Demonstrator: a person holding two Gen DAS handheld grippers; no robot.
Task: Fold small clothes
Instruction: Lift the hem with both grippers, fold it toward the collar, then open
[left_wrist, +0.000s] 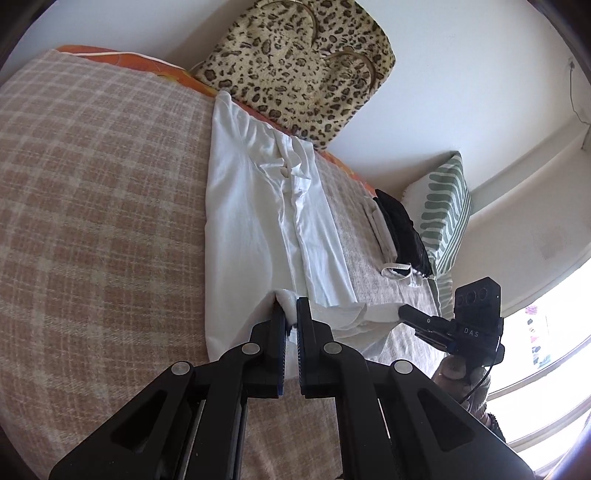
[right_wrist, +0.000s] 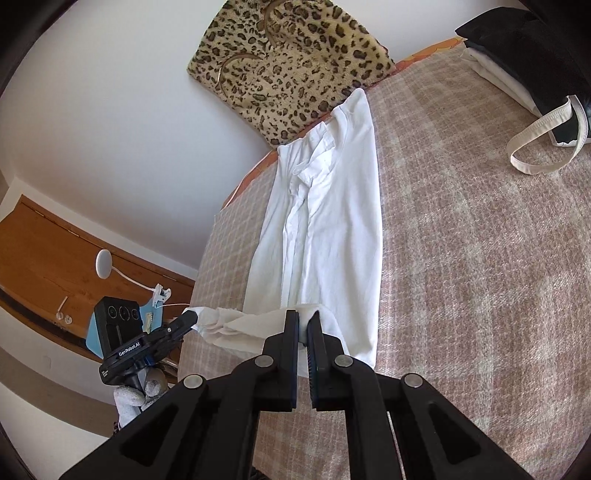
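Note:
A white shirt (left_wrist: 255, 206) lies stretched in a long narrow strip on the plaid bed cover (left_wrist: 92, 206), its sides folded in. My left gripper (left_wrist: 290, 308) is shut on one corner of its near hem. My right gripper (left_wrist: 402, 312) is shut on the other hem corner, to the right. In the right wrist view the shirt (right_wrist: 332, 229) runs away from me; my right gripper (right_wrist: 305, 319) pinches the hem and my left gripper (right_wrist: 190, 317) holds the other corner at the left. The hem is lifted slightly off the bed.
A leopard-print bag (left_wrist: 306, 66) leans on the wall behind the shirt's far end. A stack of folded black and white clothes (left_wrist: 399, 232) and a green striped pillow (left_wrist: 443, 206) lie further along the bed. A strap (right_wrist: 543, 136) lies on the cover.

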